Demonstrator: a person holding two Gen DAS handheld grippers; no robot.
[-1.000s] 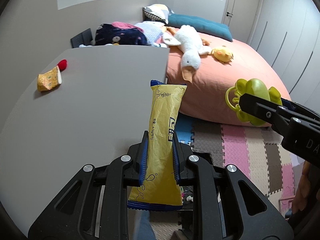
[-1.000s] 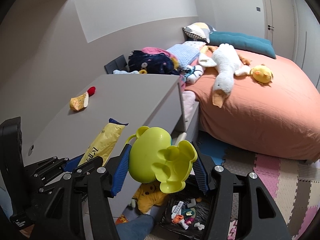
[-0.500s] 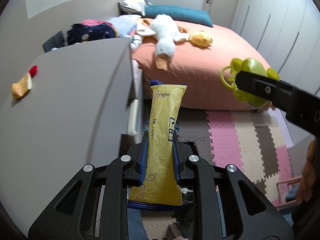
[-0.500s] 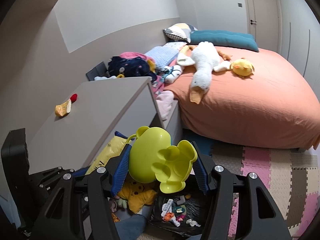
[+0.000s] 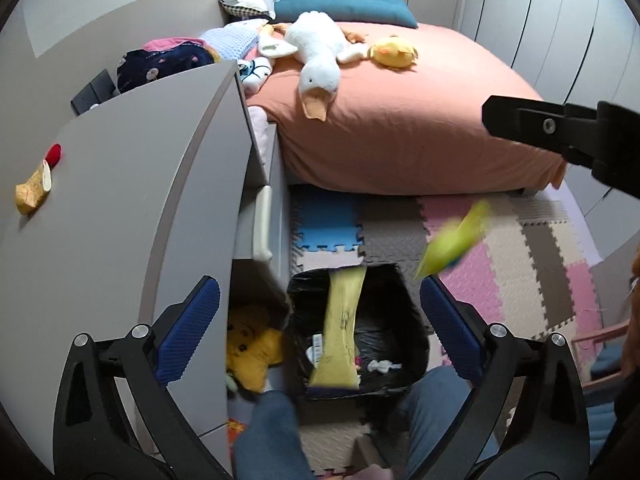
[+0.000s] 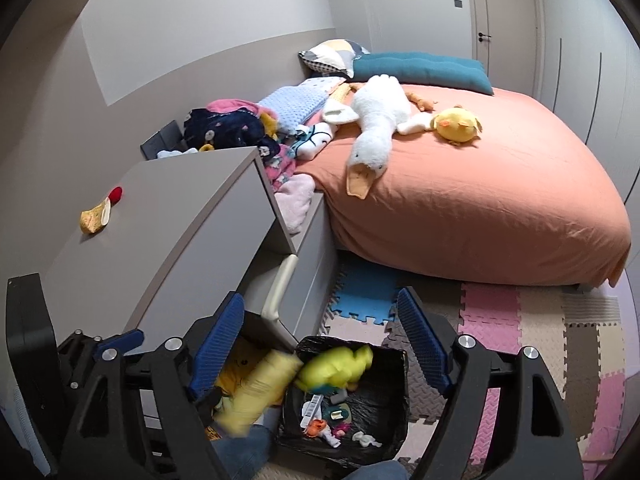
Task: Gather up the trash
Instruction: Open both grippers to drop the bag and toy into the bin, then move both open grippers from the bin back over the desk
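Tongs on both sides, left tongs [image 5: 320,316] and right tongs [image 6: 320,336], are just opening, nothing between them, yellow wrapper [image 5: 340,332] and green toy [image 6: 336,368] dropping blurred over bin [image 6: 400,400].

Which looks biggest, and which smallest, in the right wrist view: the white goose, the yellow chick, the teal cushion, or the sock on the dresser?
1. White goose and teal cushion: about alike; the cushion lies farther away, so I cannot rank them.
2. Yellow chick.
3. Sock.
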